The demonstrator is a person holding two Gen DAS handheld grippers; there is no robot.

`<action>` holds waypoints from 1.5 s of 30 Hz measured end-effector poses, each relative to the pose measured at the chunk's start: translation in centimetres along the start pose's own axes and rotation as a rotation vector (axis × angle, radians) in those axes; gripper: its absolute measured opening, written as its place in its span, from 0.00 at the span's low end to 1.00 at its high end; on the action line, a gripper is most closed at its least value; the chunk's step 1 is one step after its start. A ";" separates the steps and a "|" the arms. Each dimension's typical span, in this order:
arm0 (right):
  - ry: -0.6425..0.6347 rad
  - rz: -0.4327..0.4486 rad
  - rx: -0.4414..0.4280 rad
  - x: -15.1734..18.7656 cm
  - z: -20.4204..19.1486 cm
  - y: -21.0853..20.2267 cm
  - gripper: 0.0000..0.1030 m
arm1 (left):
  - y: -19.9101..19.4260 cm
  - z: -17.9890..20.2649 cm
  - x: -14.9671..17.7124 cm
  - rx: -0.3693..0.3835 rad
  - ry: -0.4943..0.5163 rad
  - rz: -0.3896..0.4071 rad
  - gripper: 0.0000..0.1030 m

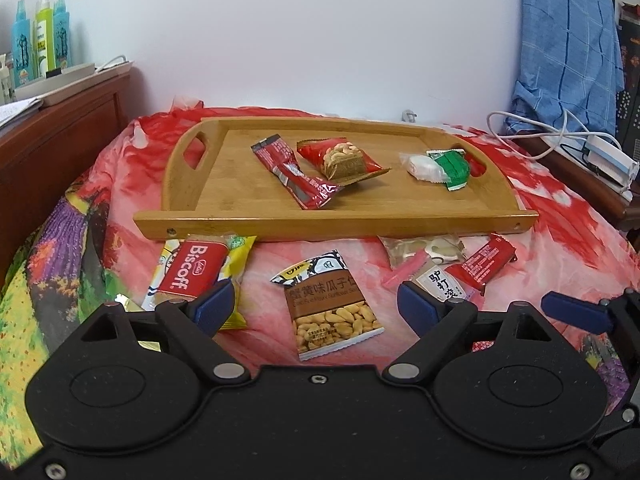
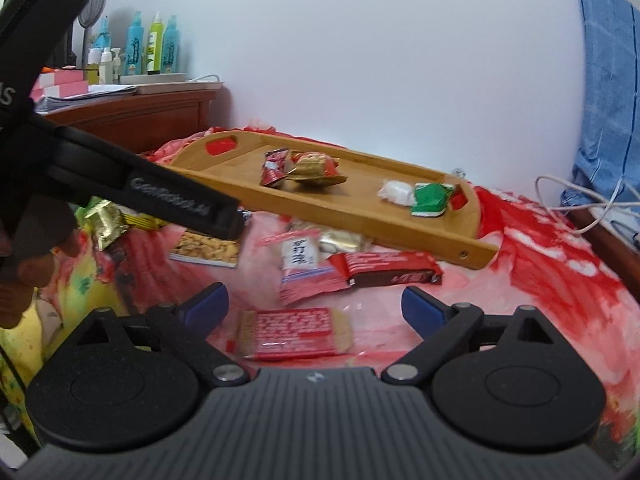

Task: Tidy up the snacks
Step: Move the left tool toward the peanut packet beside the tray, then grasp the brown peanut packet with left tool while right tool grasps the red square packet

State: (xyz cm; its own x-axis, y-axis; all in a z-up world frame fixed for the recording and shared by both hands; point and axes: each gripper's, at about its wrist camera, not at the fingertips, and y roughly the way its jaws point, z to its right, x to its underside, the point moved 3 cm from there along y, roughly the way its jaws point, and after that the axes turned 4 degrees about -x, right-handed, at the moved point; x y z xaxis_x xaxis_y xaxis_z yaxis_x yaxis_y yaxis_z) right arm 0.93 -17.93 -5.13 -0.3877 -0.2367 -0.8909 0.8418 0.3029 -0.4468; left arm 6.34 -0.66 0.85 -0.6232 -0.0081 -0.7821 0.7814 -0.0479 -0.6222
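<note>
A wooden tray (image 1: 240, 188) (image 2: 360, 208) sits on the red floral cloth and holds a red stick pack (image 1: 296, 176), a red nut packet (image 1: 344, 160), a white candy (image 1: 424, 168) and a green packet (image 1: 454, 168). Loose snacks lie in front: a Biscoff pack (image 1: 196, 272), a brown seed packet (image 1: 332, 308), a pink packet (image 2: 304, 268), a red bar (image 2: 388, 268) and a red biscuit pack (image 2: 294, 332). My left gripper (image 1: 316, 304) is open above the seed packet. My right gripper (image 2: 316, 308) is open above the red biscuit pack.
A wooden cabinet (image 1: 52, 128) with spray bottles (image 1: 40, 40) stands at the left. A blue cloth (image 1: 568, 48) hangs at the right above white cables (image 1: 560, 136). A gold packet (image 2: 106, 220) lies at the left. The left gripper's body (image 2: 120, 176) crosses the right wrist view.
</note>
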 end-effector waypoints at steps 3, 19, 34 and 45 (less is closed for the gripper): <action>0.025 0.005 0.024 0.0 0.1 0.1 0.88 | 0.3 0.0 0.0 -0.003 -0.003 -0.011 0.84; 0.043 -0.052 0.018 0.8 -0.4 1.2 0.81 | 1.7 0.3 0.3 0.019 -0.046 -0.075 0.42; 0.087 -0.037 0.029 0.5 0.0 0.3 0.68 | 0.7 0.3 0.0 0.010 -0.037 -0.060 0.38; 0.129 0.078 0.135 -0.2 1.3 -1.4 0.68 | 3.2 2.0 -0.2 -0.040 -0.005 -0.056 0.46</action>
State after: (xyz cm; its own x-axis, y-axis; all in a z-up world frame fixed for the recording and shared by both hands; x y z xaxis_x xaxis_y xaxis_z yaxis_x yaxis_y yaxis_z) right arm 0.31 -19.54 -4.16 -0.3568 -0.0944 -0.9294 0.9105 0.1874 -0.3686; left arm 8.94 -2.77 -0.91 -0.6657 -0.0117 -0.7462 0.7463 -0.0089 -0.6656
